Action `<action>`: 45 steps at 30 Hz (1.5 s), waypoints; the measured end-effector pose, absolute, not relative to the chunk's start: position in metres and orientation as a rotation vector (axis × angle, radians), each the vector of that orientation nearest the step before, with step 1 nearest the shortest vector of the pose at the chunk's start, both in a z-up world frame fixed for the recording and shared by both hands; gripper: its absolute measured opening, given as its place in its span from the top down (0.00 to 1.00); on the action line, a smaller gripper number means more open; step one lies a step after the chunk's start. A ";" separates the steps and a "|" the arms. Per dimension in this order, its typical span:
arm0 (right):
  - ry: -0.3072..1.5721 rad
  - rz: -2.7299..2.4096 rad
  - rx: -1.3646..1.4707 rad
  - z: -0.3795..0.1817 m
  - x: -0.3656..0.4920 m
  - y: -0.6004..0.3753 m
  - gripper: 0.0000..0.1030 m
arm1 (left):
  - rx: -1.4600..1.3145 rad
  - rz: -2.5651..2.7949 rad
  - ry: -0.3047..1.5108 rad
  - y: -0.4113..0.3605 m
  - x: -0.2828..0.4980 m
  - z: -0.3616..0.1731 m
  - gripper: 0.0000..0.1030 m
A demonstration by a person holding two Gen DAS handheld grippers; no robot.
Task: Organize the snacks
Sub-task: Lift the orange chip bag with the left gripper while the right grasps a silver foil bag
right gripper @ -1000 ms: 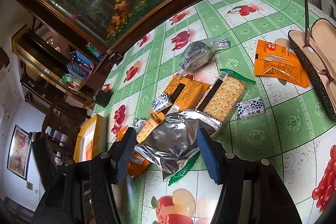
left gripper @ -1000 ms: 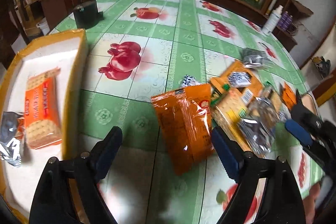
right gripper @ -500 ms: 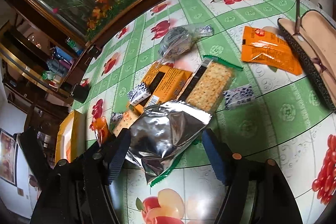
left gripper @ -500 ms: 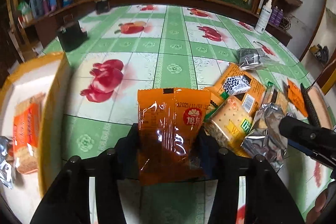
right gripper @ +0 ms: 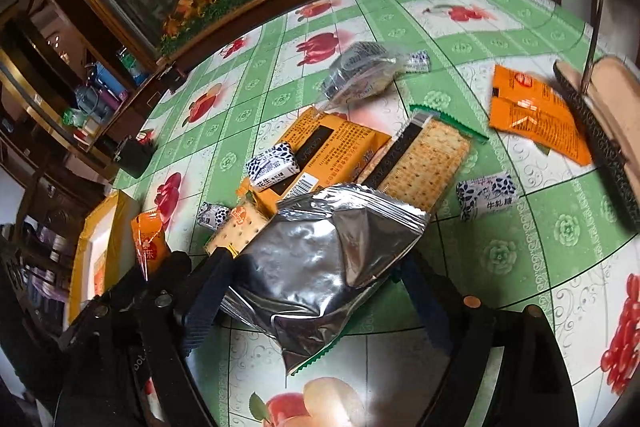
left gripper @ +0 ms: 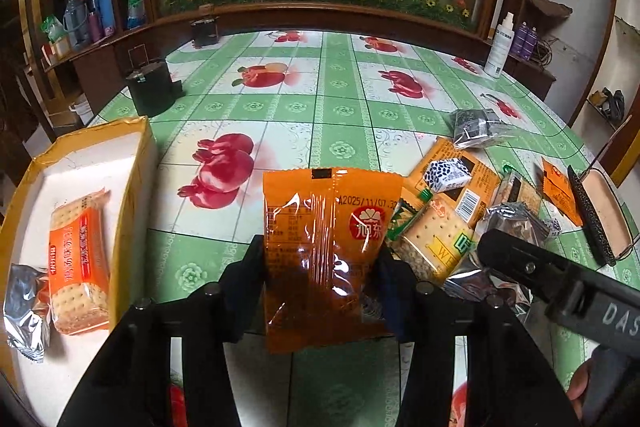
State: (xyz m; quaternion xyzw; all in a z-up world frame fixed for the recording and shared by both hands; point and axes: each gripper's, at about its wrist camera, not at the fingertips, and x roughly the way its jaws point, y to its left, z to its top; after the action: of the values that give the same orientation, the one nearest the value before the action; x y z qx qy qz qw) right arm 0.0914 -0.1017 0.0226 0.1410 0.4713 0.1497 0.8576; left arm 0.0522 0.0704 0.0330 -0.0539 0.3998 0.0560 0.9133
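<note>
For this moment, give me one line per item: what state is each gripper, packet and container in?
Left gripper: jaws shut on orange packet, lifted.
Right gripper: jaws opening, silver packet between them, lying on the pile.
Box: open, holds a cracker pack and a foil packet.
Glasses case: open.
Spray bottle: upright.

The left gripper (left gripper: 324,263) is clamped and angled downward, while the right gripper (right gripper: 316,291), at its 3 o'clock, has jaws opening.
</note>
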 end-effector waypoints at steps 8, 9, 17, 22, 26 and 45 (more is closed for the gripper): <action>0.970 0.326 0.243 0.024 0.087 -0.093 0.18 | -0.087 0.131 0.814 0.069 0.050 0.034 0.52; 0.965 0.333 0.249 0.024 0.086 -0.095 0.23 | -0.084 0.134 0.809 0.069 0.050 0.034 0.52; 0.915 0.300 0.294 0.033 0.082 -0.120 0.39 | -0.091 0.134 0.814 0.072 0.051 0.033 0.52; 0.841 0.320 0.244 0.046 0.071 -0.109 0.39 | -0.075 0.132 0.799 0.069 0.049 0.035 0.52; 0.836 0.314 0.218 0.046 0.072 -0.106 0.39 | -0.074 0.134 0.791 0.069 0.049 0.037 0.52; 0.841 0.335 0.200 0.043 0.072 -0.100 0.39 | -0.015 0.152 0.751 0.062 0.045 0.042 0.52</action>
State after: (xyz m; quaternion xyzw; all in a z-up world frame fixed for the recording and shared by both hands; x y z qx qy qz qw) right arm 0.0723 -0.1000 0.0433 0.0966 0.4058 0.1613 0.8944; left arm 0.0452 0.0618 0.0416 -0.0072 0.3662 0.0742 0.9275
